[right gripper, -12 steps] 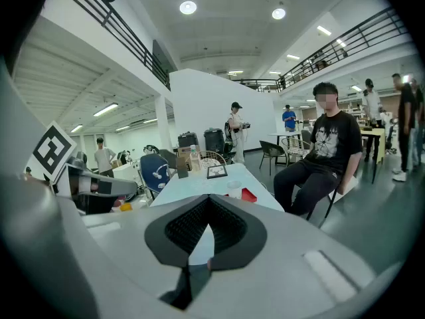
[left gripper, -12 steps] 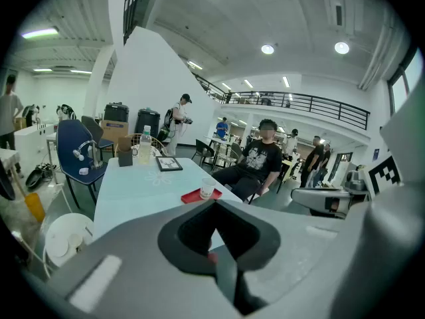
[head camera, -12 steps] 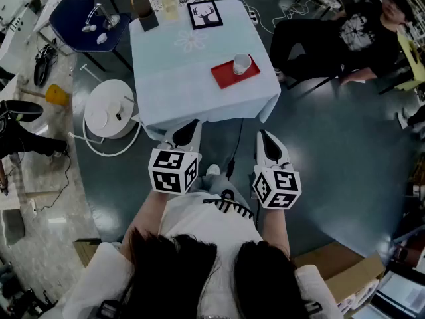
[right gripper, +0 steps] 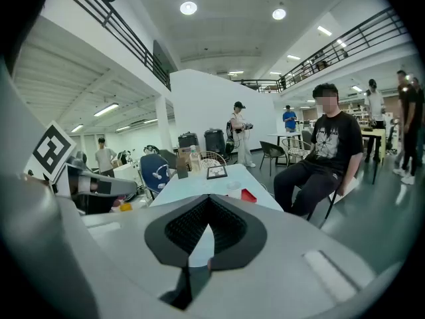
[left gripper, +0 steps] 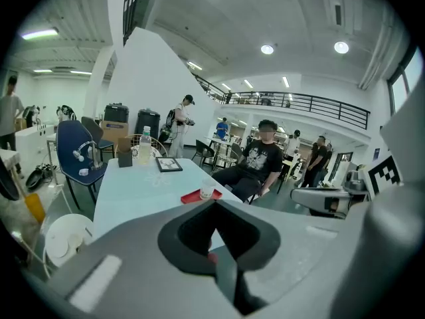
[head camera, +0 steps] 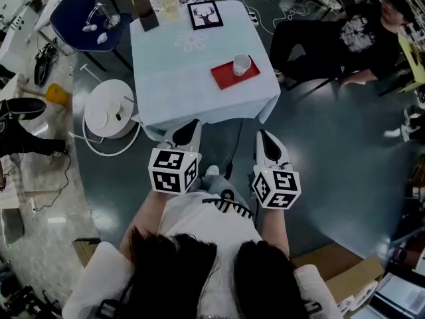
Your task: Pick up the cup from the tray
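Holding our left gripper (head camera: 188, 126) and right gripper (head camera: 265, 138) closed, empty, white paper cup (head camera: 242, 64) on red rectangular tray (head camera: 224, 77), well apart.

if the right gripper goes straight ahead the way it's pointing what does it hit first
Probably the near edge of the table, by its right corner, with floor before it. The right gripper aims there, tongs shut. The cup on the red tray sits beyond. Height is hard to judge.
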Demonstrator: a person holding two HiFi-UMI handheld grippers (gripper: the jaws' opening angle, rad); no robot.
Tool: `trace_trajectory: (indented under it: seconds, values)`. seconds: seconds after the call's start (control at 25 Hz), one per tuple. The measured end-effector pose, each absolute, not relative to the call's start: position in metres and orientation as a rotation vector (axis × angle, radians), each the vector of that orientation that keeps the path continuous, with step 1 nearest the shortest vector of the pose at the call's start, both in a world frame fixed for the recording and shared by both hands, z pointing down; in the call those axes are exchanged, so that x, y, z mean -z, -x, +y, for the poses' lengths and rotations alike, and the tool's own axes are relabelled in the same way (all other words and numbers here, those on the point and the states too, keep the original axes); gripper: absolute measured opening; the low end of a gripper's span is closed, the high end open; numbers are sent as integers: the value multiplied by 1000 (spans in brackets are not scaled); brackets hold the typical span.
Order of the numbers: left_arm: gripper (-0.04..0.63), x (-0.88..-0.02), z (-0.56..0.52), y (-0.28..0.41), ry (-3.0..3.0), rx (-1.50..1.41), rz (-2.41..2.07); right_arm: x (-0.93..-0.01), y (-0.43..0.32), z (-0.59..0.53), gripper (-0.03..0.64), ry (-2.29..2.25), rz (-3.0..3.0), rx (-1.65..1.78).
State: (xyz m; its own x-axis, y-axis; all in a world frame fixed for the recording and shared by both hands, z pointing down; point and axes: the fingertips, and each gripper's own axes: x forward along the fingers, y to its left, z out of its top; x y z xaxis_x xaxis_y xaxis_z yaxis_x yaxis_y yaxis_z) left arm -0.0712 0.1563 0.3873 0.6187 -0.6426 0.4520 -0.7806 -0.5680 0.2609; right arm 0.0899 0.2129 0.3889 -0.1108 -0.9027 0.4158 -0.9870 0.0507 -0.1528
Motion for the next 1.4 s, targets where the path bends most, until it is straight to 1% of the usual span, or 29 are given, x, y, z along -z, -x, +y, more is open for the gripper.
trace_trajectory:
  seconds: [0.24,0.28,0.36,0.4,0.52,0.64,0.88,1.0,1.08,1.4]
  values:
    - [0,-389,153,70,-2408,-435,-1126,-387,-92,208,27,-1966,-2164,-631]
    - [0,-390,153,69,-2406,-436,-1128,-387,-92,207,52,-1962,-2177,-635]
    - [0,-392,152,68,-2402,-439,-1132,-388,-93,205,130,-1951,-2201,-640]
    - [0,-392,151,67,-2400,-440,-1134,-387,-94,203,153,-1945,-2215,-643]
    - [0,-392,145,60,-2395,-440,-1140,-384,-99,195,194,-1927,-2254,-633]
    - [0,-396,142,53,-2373,-438,-1145,-385,-103,190,258,-1875,-2285,-619]
    - [0,-399,139,46,-2354,-449,-1164,-388,-112,182,280,-1854,-2303,-636]
    - [0,-400,136,46,-2345,-448,-1178,-389,-113,176,320,-1821,-2314,-615]
    - [0,-402,132,47,-2344,-448,-1184,-389,-114,169,334,-1824,-2327,-608]
    - [0,-406,95,51,-2362,-442,-1213,-396,-109,137,347,-1807,-2347,-582]
